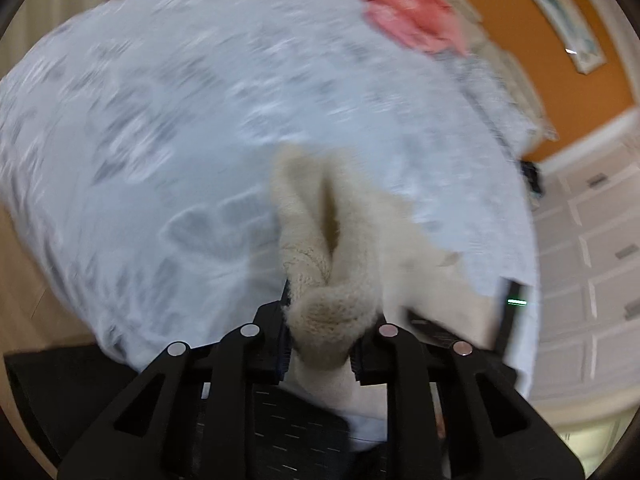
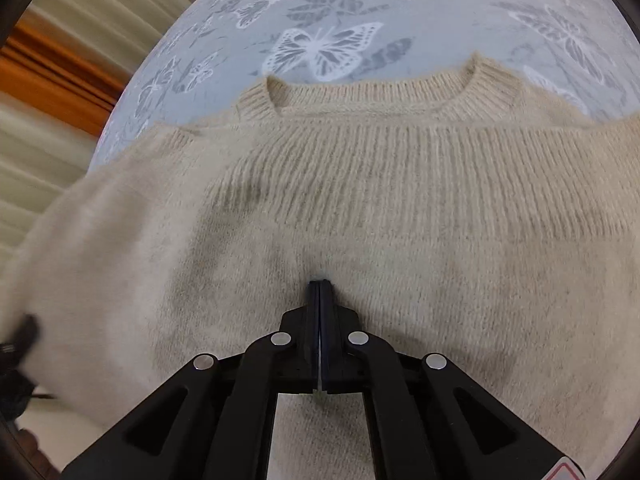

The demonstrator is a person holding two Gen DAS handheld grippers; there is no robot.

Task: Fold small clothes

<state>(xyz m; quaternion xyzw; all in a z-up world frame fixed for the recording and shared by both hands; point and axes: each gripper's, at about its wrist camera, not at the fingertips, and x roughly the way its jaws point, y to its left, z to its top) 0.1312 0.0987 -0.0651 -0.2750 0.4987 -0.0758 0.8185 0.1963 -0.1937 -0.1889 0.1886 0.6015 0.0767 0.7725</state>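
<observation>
Cream knit sweater (image 2: 360, 208) spread on butterfly bedspread (image 2: 328, 20) ahead of right tool (image 2: 319, 286), pinched shut, pressing. Left tool (image 1: 322, 344) clamping bunched sleeve (image 1: 320, 240): carry across, lay flat, avoid dragging.

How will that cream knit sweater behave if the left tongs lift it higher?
The cream sweater will probably sag: the fold bunched in the left tongs already droops. Its fuzzy ribbed knit likely grips rather than slips. The right tongs, shut and pressing its middle onto the butterfly bedspread, should keep the body from dragging along.
</observation>
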